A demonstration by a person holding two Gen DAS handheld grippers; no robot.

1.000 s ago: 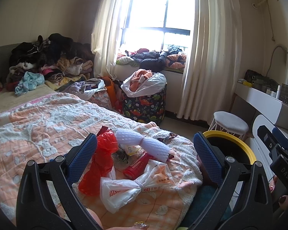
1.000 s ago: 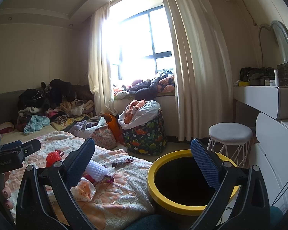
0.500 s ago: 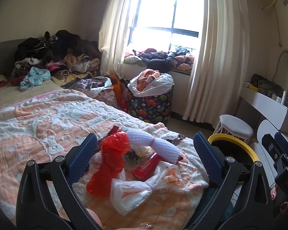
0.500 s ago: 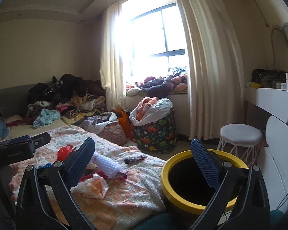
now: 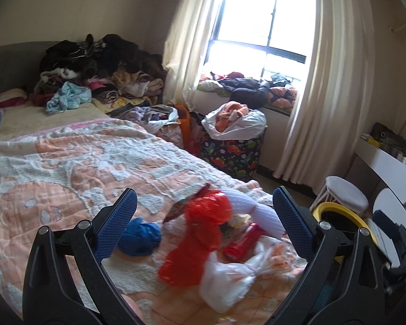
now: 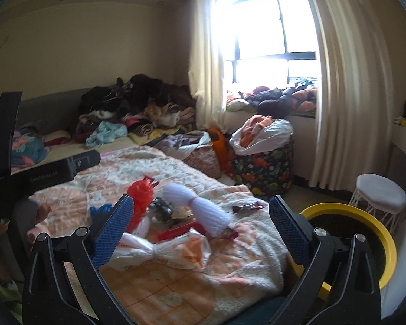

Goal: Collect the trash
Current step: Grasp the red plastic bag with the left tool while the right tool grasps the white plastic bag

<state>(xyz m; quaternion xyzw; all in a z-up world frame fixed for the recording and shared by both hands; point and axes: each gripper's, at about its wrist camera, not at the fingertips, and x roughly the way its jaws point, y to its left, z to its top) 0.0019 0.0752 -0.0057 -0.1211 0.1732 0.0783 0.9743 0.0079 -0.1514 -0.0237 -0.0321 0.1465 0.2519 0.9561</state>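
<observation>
A bed (image 5: 67, 168) with a peach quilt holds a trash pile near its foot: red bag (image 5: 203, 233), white knotted bag (image 6: 162, 252), blue wad (image 5: 139, 234). A yellow-rimmed bin (image 6: 376, 233) stands beside it. Left gripper (image 5: 203, 227) and right gripper (image 6: 200, 226) hover above, both spread wide, holding nothing.

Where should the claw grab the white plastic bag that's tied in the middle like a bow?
Probably at the knot. The white plastic bag lies flat on the blanket, cinched to a thin waist at its middle, with both ends puffing out wide. That narrow, firm part should fit best between the fingers. The open right claw is nearest; come down from above, fingers straddling the waist.
</observation>
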